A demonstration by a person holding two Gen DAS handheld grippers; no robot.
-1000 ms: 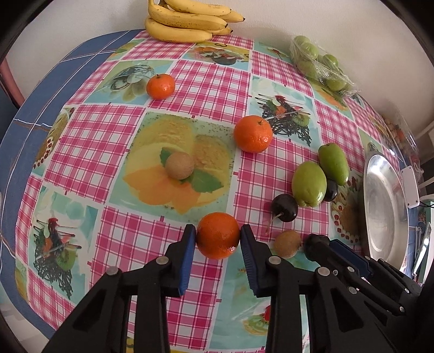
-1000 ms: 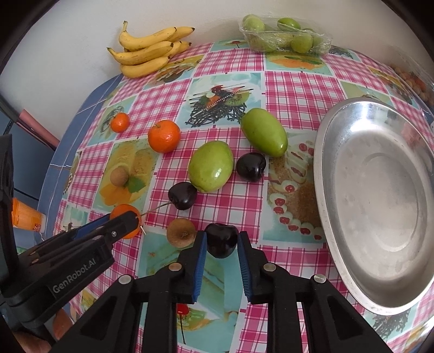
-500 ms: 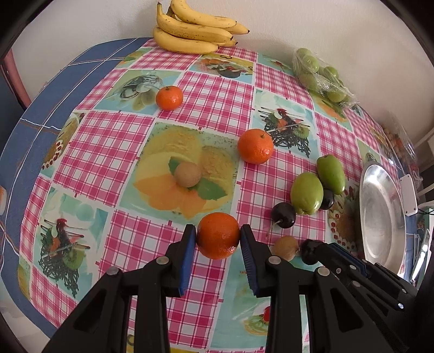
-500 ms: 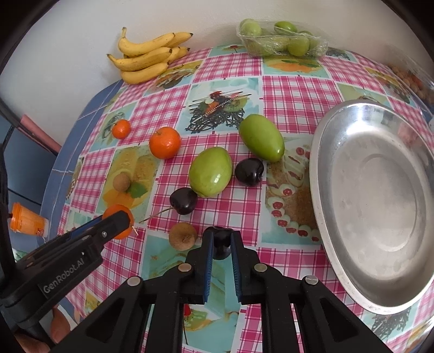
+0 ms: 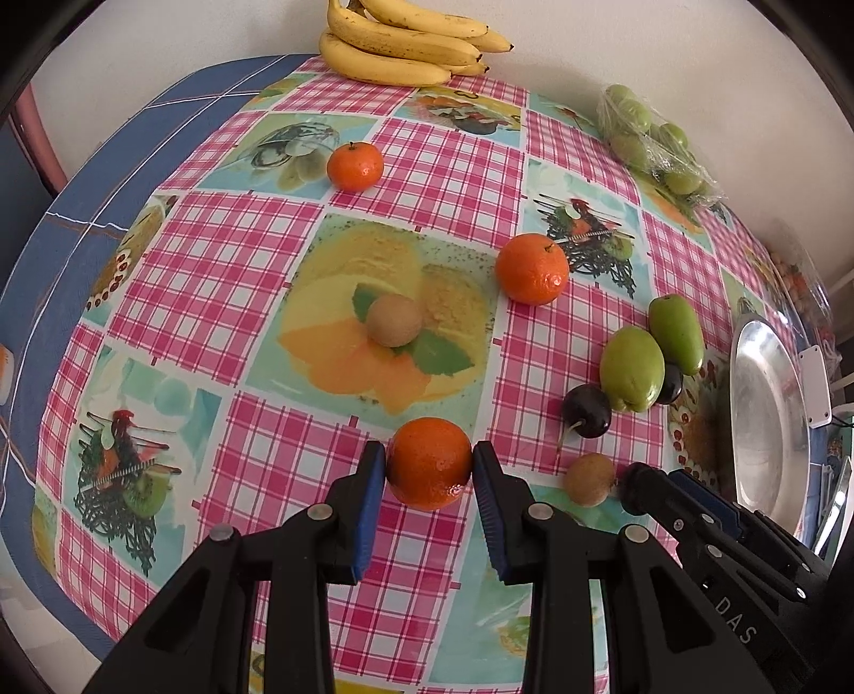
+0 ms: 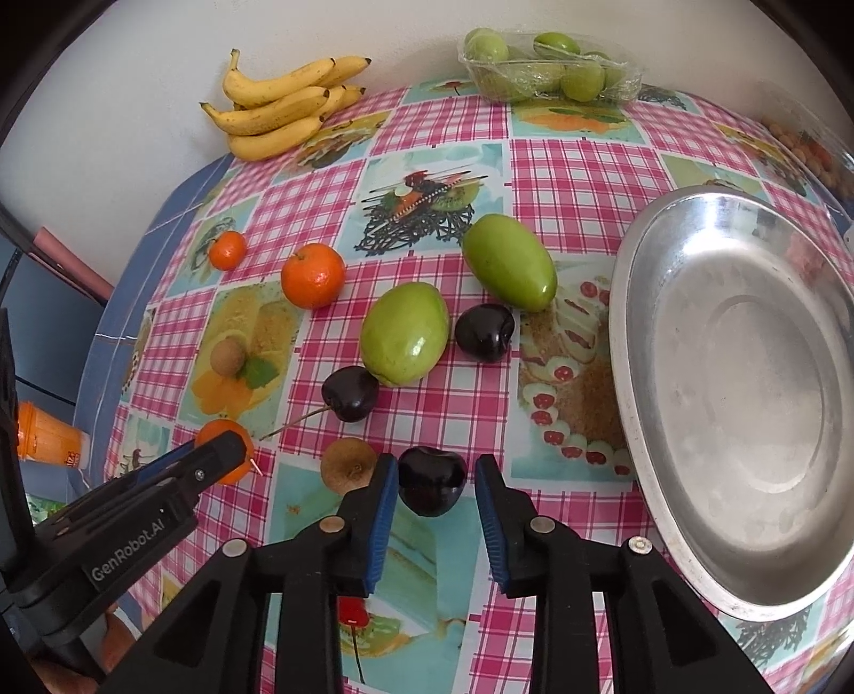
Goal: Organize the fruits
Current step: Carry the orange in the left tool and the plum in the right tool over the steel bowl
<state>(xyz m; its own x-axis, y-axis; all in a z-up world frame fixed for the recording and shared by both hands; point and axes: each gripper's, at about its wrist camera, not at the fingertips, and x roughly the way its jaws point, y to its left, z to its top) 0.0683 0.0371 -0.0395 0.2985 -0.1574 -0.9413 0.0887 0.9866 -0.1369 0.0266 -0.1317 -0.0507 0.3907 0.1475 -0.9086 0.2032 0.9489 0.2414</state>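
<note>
your right gripper [image 6: 436, 478] has let go within the last half second: the jaws that were pinched tight on the dark cherry [image 6: 431, 480] are opening, and the right wrist view now shows a clear gap on the cherry's right side, with the left pad at most just brushing it. the cherry sits between the fingers on the checked tablecloth [image 6: 566, 176], just beside a small brown fruit [image 6: 348, 463] and well short of the steel tray [image 6: 630, 299]. judgement: the grasp has been given up before any carry, so this fruit remains unsorted and must be re-gripped.

your left gripper [image 5: 428, 470] shows no change over the same second. its blue pads press both sides of a tangerine [image 5: 429, 462] at the near edge of the table, exactly as a second ago; the grip holds, and the fruit appears to be at or barely off the cloth.

the rest of the layout is unaltered:
- two green mangoes [image 6: 405, 333] and two more dark cherries [image 6: 484, 332] lie between the grippers and the tray
- two further tangerines [image 5: 531, 268] and a second brown fruit [image 5: 394, 320] sit mid-table
- bananas [image 5: 405, 48] and a wrapped pack of green fruit [image 6: 544, 66] rest against the wall

the tray is bare; nothing has yet been placed
</note>
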